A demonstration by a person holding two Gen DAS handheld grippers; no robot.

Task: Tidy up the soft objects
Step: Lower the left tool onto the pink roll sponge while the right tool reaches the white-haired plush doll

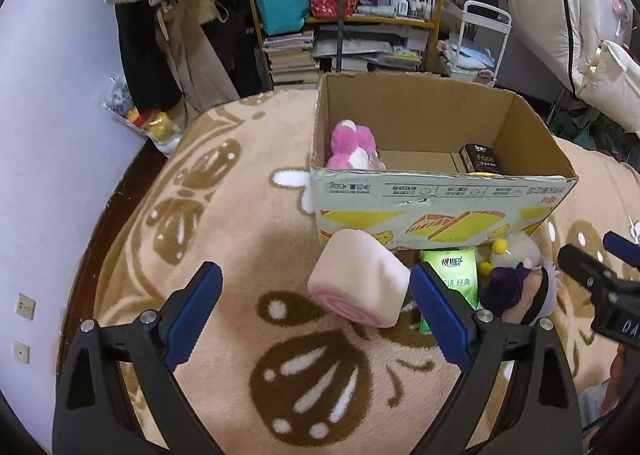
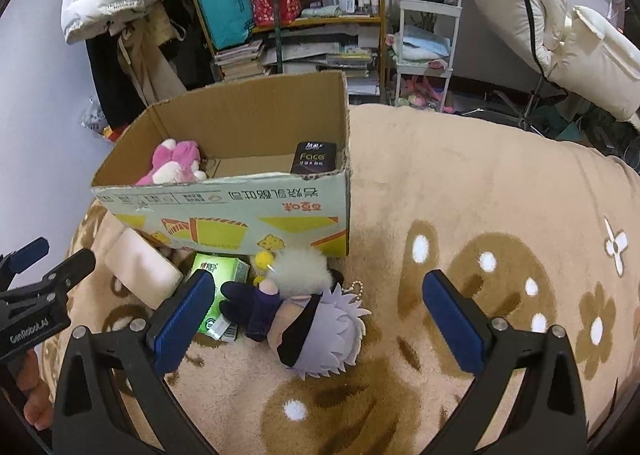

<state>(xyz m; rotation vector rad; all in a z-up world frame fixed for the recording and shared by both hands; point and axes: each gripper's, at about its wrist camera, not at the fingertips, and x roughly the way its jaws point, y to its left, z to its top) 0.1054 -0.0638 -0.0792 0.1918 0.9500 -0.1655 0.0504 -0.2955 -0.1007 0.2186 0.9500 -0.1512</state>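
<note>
Left wrist view: the left gripper (image 1: 316,307) is spread wide, nothing clamped — the pink roll cushion (image 1: 358,285) lies just before the cardboard box (image 1: 436,207). The right gripper (image 2: 320,309) gapes too, around the grey-haired doll (image 2: 304,325) on the blanket (image 2: 500,195) — not gripping

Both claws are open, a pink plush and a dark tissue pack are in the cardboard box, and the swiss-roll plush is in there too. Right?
Not quite. The swiss-roll plush lies on the blanket outside the cardboard box, as the left wrist view shows. The pink plush and dark tissue pack are inside; left claw and right claw are open.
</note>
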